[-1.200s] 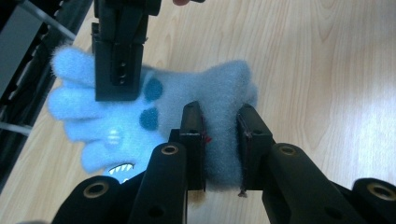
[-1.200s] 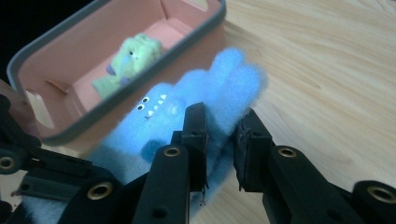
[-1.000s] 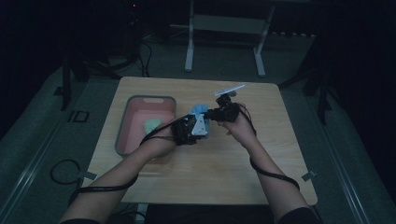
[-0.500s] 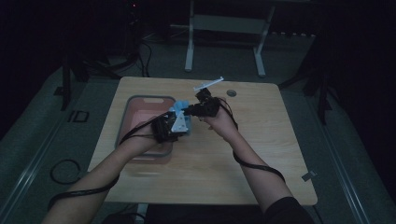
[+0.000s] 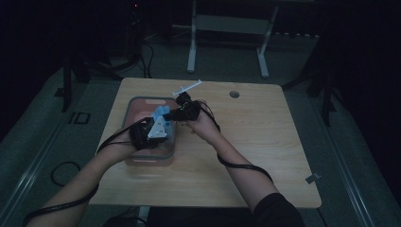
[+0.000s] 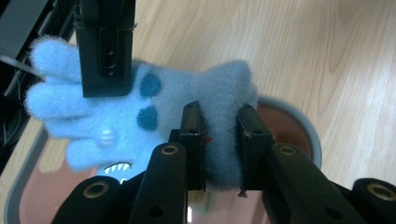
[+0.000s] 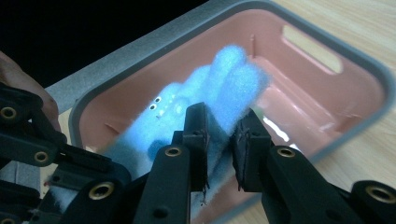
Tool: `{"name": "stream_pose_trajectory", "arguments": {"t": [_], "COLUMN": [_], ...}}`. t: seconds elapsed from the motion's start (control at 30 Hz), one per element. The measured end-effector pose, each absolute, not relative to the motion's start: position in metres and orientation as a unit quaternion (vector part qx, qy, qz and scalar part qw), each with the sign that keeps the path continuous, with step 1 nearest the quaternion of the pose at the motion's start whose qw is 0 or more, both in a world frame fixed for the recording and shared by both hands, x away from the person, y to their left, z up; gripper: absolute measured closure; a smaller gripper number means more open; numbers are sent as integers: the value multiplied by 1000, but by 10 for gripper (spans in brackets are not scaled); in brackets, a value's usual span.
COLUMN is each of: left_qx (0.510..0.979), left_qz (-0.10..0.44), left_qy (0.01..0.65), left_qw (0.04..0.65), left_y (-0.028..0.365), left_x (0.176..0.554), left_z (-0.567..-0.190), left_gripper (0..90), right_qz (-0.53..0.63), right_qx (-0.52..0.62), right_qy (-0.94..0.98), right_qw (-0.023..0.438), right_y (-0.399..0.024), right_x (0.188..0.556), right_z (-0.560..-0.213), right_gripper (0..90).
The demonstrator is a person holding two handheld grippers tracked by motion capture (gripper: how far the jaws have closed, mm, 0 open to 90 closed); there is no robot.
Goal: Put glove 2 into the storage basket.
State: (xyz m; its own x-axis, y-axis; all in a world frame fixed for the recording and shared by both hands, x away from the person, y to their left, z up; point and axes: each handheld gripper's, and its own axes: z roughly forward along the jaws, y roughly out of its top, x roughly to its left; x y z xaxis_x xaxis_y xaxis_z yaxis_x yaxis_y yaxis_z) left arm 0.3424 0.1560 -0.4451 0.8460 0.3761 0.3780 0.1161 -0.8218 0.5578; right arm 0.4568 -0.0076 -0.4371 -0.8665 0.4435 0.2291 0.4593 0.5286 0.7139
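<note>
we have carried the blue glove (image 6: 140, 107), pinched by left gripper (image 6: 219, 140) and right gripper (image 7: 222, 140), over the tray (image 7: 154, 32); lowering in seems next.

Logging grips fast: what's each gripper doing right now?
Left gripper: shut on the blue glove.
Right gripper: shut on the same glove, over the tub.

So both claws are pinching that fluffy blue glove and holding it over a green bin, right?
Nearly. Both the left claw and the right claw are clamped on the fluffy blue glove, but the bin under it is not green. The right gripper view shows a salmon-pink inside with a grey rim. The rest is as you say.
</note>
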Motion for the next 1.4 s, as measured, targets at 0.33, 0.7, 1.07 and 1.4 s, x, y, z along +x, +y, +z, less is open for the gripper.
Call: {"name": "stream_pose_trajectory", "arguments": {"t": [0.33, 0.7, 1.07, 1.4], "left_qx": [929, 938, 939, 917], "left_qz": [208, 172, 155, 169], "left_qy": [159, 172, 192, 240], "left_qw": [261, 249, 240, 270], "left_y": [175, 177, 170, 169], "left_x": [356, 374, 378, 375], "left_z": [-474, -496, -498, -485], "left_gripper": [761, 741, 593, 131], "right_qz": [-382, -346, -354, -397], "right_qx": [-266, -272, -271, -258], "right_qy": [-885, -898, -895, -881], "right_qw": [19, 11, -4, -14], "right_y": [21, 29, 26, 0], "right_x": [466, 477, 478, 468], "right_z": [-468, -491, -490, -461], "right_gripper": [773, 759, 580, 444]}}
